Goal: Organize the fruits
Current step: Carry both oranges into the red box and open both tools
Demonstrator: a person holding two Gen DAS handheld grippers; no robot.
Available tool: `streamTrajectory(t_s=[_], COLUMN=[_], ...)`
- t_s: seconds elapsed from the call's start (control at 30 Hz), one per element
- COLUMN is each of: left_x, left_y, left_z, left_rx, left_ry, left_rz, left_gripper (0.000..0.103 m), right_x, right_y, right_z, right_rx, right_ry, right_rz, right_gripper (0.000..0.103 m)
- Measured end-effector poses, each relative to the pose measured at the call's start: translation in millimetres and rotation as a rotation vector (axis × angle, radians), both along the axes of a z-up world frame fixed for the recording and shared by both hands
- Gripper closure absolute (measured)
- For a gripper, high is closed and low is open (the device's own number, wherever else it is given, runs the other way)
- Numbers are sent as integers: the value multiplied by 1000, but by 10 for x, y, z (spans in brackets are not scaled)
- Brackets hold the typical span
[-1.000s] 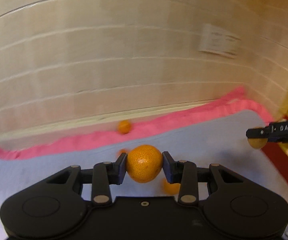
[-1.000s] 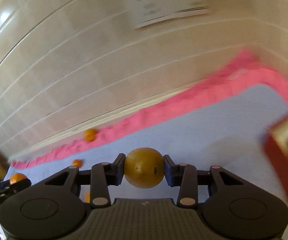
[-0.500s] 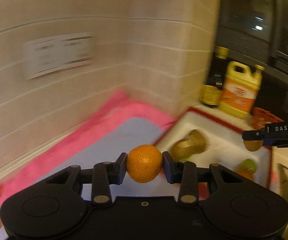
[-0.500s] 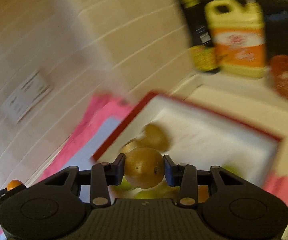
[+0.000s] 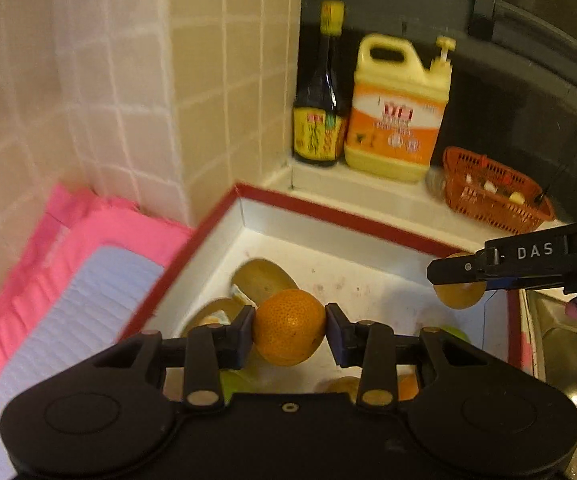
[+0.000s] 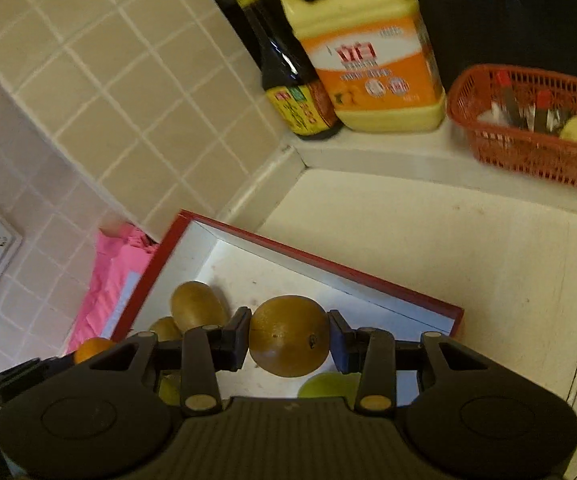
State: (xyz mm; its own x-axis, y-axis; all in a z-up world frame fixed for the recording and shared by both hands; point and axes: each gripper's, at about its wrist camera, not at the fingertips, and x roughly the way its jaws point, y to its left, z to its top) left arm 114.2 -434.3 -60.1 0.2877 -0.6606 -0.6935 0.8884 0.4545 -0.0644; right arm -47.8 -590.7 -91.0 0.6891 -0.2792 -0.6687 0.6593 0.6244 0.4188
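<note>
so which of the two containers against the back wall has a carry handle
The squat yellow plastic jug with the orange label has it: a handle is moulded into its top. The tall dark glass bottle with the yellow cap beside it has only a slim neck.

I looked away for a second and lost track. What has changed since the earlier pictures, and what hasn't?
Both grippers swung away from the pink-edged mat and tiled wall to hang over the red-rimmed box, where other fruit already lies. Nothing was picked up or released: the left gripper still clamps the orange, and the right gripper still clamps the brown kiwi.
</note>
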Motion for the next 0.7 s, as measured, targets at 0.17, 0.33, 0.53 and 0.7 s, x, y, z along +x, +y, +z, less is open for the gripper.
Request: streamTrajectory(t_s=[0.17, 0.33, 0.53, 0.7], left_x=[60, 131, 179, 158], left_y=[-170, -234, -265, -299], left_z=[-288, -435, -540, -598], left_rx=[69, 93, 115, 143], left_ry=[16, 51, 65, 35], left_rz=[-22, -25, -34, -29], left_gripper=[58, 58, 58, 57], right_x=[115, 258, 446, 550], right_y=[-16, 31, 52, 138], right_z=[-77, -103, -231, -258], right_rx=[-39, -109, -111, -192], right_ry=[80, 173, 248, 311], right_rz=[-8, -2, 24, 39], right_gripper=[61, 61, 61, 61])
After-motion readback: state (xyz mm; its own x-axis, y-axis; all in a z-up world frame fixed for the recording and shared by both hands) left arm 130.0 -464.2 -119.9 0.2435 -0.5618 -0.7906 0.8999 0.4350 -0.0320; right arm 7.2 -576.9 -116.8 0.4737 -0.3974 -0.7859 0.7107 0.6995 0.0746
